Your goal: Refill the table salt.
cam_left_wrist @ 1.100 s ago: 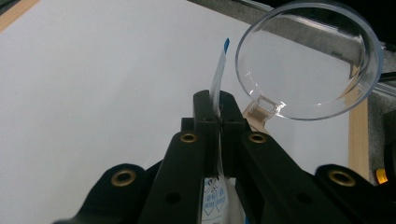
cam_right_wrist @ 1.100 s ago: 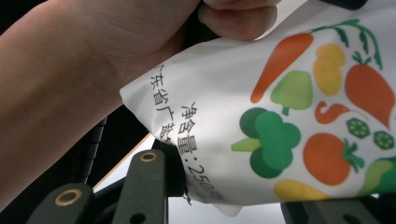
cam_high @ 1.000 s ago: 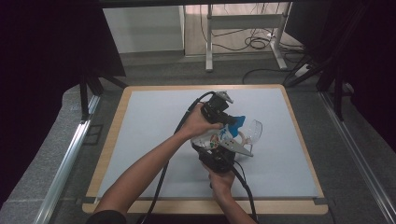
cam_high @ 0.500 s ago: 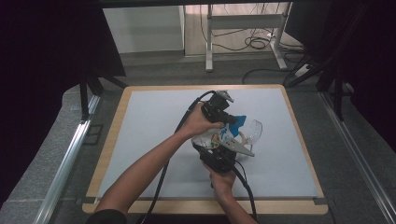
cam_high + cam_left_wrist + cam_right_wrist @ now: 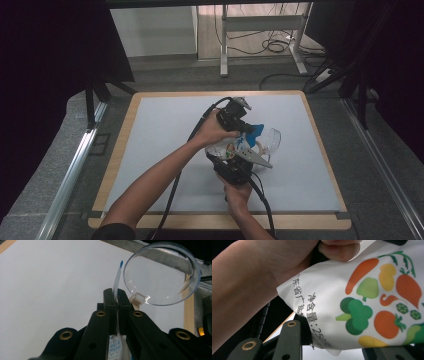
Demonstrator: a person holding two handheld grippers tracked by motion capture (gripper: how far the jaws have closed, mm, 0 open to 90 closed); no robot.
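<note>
The bag [image 5: 234, 148] sits between my two grippers, above the middle of the desk [image 5: 150, 130], a little toward its right edge. My left gripper [image 5: 115, 298] is clamped on the bag's thin top edge, jaws pinched together. My right gripper [image 5: 235, 167] grips the bag's printed body from the near side. A clear cup [image 5: 162, 273] lies just beside the left gripper's tips.

A wooden-edged tabletop [image 5: 117, 165] is seen in the middle of the high view, covered by a pale grey mat [image 5: 165, 135]. A clear round glass [image 5: 270, 140] is seen on the mat, right of centre.
</note>
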